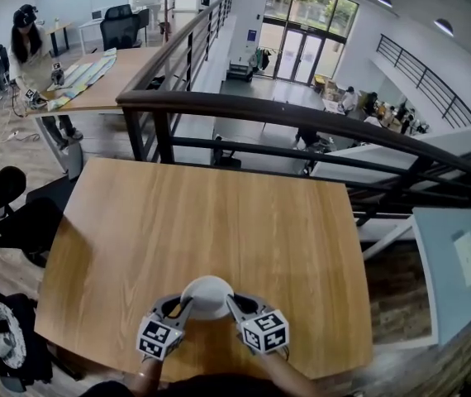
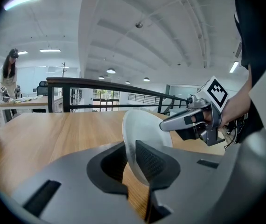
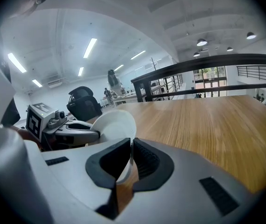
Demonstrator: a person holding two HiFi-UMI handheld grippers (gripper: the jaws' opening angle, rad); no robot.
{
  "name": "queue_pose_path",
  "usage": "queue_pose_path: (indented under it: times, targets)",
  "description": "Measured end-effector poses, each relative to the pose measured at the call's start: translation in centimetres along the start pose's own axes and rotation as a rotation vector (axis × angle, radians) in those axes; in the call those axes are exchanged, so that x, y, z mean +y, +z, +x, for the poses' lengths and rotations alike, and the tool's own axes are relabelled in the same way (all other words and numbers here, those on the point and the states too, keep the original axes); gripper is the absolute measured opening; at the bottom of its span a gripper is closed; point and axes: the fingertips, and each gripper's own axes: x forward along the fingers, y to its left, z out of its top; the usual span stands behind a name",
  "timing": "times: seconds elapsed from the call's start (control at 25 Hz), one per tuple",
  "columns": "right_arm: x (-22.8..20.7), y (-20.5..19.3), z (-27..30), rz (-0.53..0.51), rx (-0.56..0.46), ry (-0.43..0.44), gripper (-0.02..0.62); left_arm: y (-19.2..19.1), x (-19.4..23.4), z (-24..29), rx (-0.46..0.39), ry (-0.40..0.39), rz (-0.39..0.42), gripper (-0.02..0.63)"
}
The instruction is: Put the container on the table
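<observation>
Two-gripper hold on one container, above a wooden table.

(a) Left gripper view. The jaws of the left gripper (image 2: 130,160) were clamped on the thin rim of the white bowl (image 2: 144,129); the wall of the bowl stood on edge between the two ribbed pads, with only a narrow gap left for it.

(b) Right gripper view. The jaws of the right gripper (image 3: 132,160) were drawn almost together, pinching the opposite rim of the same bowl, whose wall passed between the pads. The left gripper met the bowl at 9 o'clock in this view.

(c) Head view. The bowl lay mouth upward between the two grippers, the left one gripping at about 8 o'clock on its rim and the right one at about 4 o'clock. Its inside showed plain white surface only. The bowl sat over the near edge of the table (image 1: 219,213), at 6 o'clock on the tabletop; whether its base touched the wood could not be told from any view.

Count: one bowl, two grippers, two marker cubes (image 1: 159,337), one per gripper, and one table beneath them.

Surroundings: a dark railing (image 1: 302,114) ran past the table's far edge at 12 o'clock. A second wooden table (image 1: 116,77) stood towards 11 o'clock, with a person (image 1: 27,44) beside it.
</observation>
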Motion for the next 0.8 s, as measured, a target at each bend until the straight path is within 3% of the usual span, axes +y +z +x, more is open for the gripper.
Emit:
queue_pose_path:
  times: [0.8]
  targets:
    - [-1.3,-2.4,1.1,0.049,0.066,-0.01,0.023,-2.4,0.4,1.9,0.062,-0.026,-0.039,0.051]
